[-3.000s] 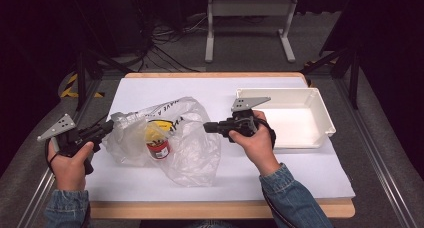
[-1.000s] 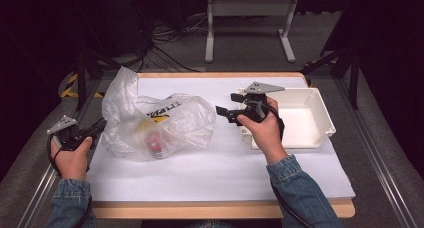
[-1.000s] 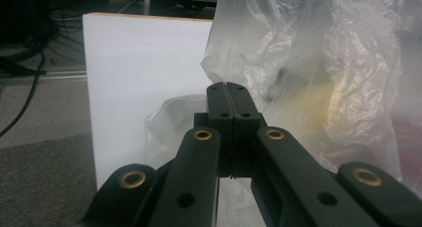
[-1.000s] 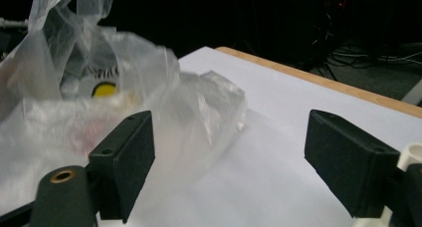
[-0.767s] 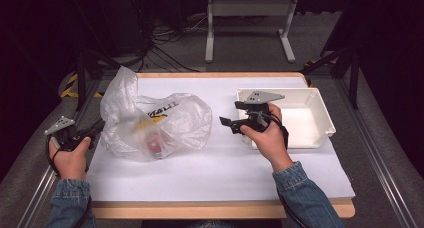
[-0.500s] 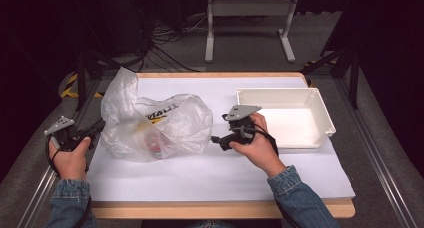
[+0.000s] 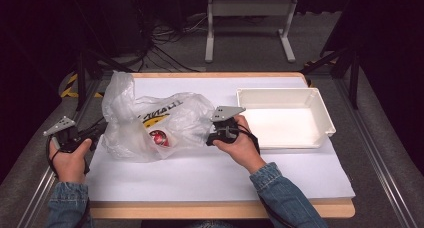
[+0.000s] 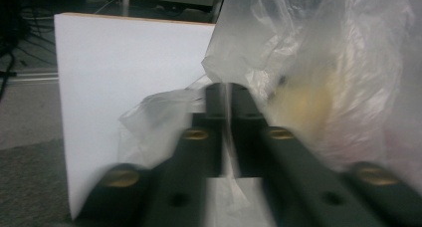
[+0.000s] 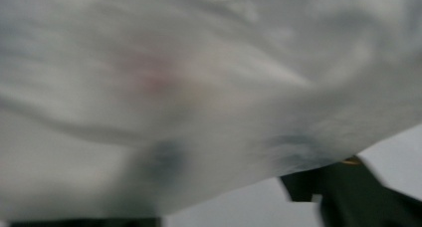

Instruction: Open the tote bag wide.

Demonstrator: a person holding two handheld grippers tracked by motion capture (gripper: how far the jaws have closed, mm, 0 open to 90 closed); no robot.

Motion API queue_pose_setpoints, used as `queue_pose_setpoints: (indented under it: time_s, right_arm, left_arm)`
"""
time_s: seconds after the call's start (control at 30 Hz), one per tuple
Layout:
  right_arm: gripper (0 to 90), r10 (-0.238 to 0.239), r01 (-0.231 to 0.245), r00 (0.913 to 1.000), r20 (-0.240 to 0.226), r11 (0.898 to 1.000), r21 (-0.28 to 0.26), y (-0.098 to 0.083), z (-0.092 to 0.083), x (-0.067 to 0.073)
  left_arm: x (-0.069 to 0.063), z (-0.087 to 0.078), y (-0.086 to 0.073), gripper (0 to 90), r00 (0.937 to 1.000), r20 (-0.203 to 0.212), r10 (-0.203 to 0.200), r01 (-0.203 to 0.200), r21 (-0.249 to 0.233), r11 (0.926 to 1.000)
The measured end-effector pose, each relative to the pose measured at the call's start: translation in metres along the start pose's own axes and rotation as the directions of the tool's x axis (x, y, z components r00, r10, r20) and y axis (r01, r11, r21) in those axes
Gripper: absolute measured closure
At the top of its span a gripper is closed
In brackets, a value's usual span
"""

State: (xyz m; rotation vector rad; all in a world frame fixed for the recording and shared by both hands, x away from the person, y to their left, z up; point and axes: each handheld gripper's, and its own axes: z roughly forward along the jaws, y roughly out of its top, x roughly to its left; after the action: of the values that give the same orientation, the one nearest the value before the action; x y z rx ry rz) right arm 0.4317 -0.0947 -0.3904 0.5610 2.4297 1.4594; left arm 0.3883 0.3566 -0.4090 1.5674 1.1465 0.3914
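Observation:
A clear plastic bag (image 7: 170,119) with yellow print lies on the white sheet (image 7: 225,170), and a red can (image 7: 160,138) shows inside it. My left gripper (image 7: 99,130) is at the bag's left edge. Its jaws have just been opening; in the left gripper view a thin gap shows at my left gripper (image 8: 229,95), with bag film (image 8: 308,62) running through it. My right gripper (image 7: 209,139) is low at the bag's right side, its jaws just closing. In the right gripper view the bag film (image 9: 209,87) drapes over its spread fingers (image 9: 348,187), blurred.
An empty white tray (image 7: 320,110) stands on the sheet to the right of my right hand. The wooden table edge (image 7: 220,208) runs along the front. A metal stand (image 7: 250,18) and cables lie on the floor behind the table.
My right gripper has come down and to the left, from in front of the tray to the bag's right side. The left hand and the bag have stayed where they were.

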Motion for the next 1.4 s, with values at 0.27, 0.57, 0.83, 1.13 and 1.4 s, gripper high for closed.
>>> queue_pose_setpoints:
  time_s: [0.27, 0.57, 0.83, 1.13, 1.4]
  right_arm:
    - [89.5, 0.064, -0.063, 0.9974, -0.032, 0.997, 0.042, 0.003, 0.004, -0.002]
    - [89.7, 0.113, -0.111, 0.9928, -0.040, 0.993, 0.038, -0.002, 0.000, -0.003]
    - [89.7, 0.141, -0.139, 0.9883, -0.058, 0.989, 0.043, -0.002, -0.002, -0.004]
    - [89.6, 0.172, -0.168, 0.9824, -0.073, 0.984, 0.050, -0.005, -0.004, -0.004]
    - [89.7, 0.189, -0.181, 0.9781, -0.088, 0.979, 0.090, -0.006, -0.008, 0.001]
  left_arm:
    - [-0.028, -0.029, 0.010, 7.8, 0.9972, 0.017, 0.073, -0.074, 0.072, 0.9946]
    - [-0.056, -0.054, -0.002, 6.7, 0.9667, 0.125, 0.223, -0.245, 0.203, 0.9480]
    - [-0.097, -0.033, 0.000, 4.8, 0.8939, 0.277, 0.353, -0.412, 0.200, 0.8889]
    - [-0.105, -0.009, -0.005, 32.8, 0.8891, 0.243, 0.388, -0.440, 0.219, 0.8709]
    - [-0.104, -0.016, 0.000, 90.0, 0.8906, 0.305, 0.337, -0.406, 0.199, 0.8922]
